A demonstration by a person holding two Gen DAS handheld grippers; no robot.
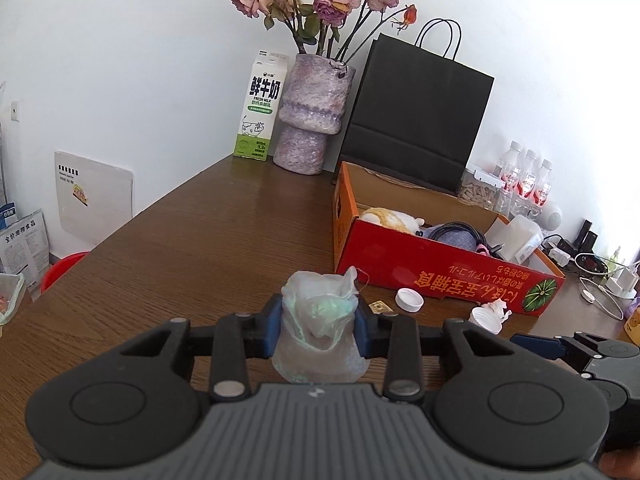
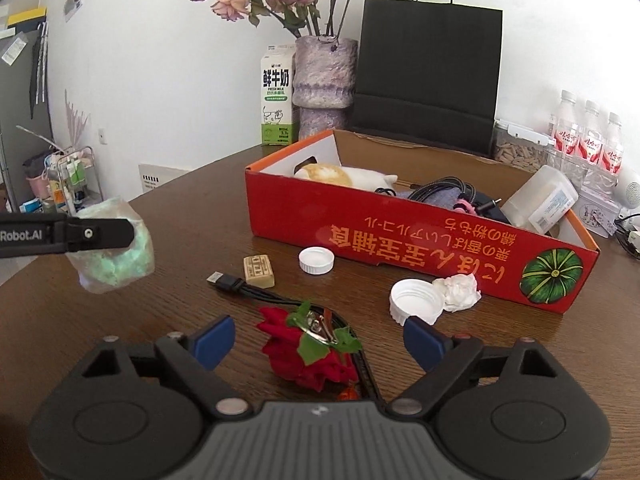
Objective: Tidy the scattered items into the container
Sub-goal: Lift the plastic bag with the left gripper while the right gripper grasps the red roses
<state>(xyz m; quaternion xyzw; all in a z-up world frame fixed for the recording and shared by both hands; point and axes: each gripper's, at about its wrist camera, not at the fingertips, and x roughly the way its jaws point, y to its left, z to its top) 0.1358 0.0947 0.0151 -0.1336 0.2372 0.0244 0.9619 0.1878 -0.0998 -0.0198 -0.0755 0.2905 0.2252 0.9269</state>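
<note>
My left gripper (image 1: pixel 318 322) is shut on a small clear plastic bag (image 1: pixel 316 292) with something pale green inside, held above the wooden table; the bag (image 2: pixel 116 256) also shows at the left of the right wrist view. The red cardboard box (image 2: pixel 400 240) lies ahead with a plush toy (image 2: pixel 340 174), a cable and a plastic tub inside. My right gripper (image 2: pixel 320 340) stands open, its blue pads (image 2: pixel 216 338) on either side of a red fabric rose clip (image 2: pixel 316 360) without touching it. Two white caps (image 2: pixel 317 260) (image 2: pixel 416 302), a crumpled tissue (image 2: pixel 460 292), a beige block (image 2: pixel 259 271) and a USB cable (image 2: pixel 228 282) lie before the box.
A purple vase (image 1: pixel 312 112) of dried roses, a milk carton (image 1: pixel 260 108) and a black paper bag (image 1: pixel 420 120) stand along the back wall. Water bottles (image 2: pixel 588 140) and chargers sit to the right of the box. The table's left edge (image 1: pixel 120 232) drops off to the floor.
</note>
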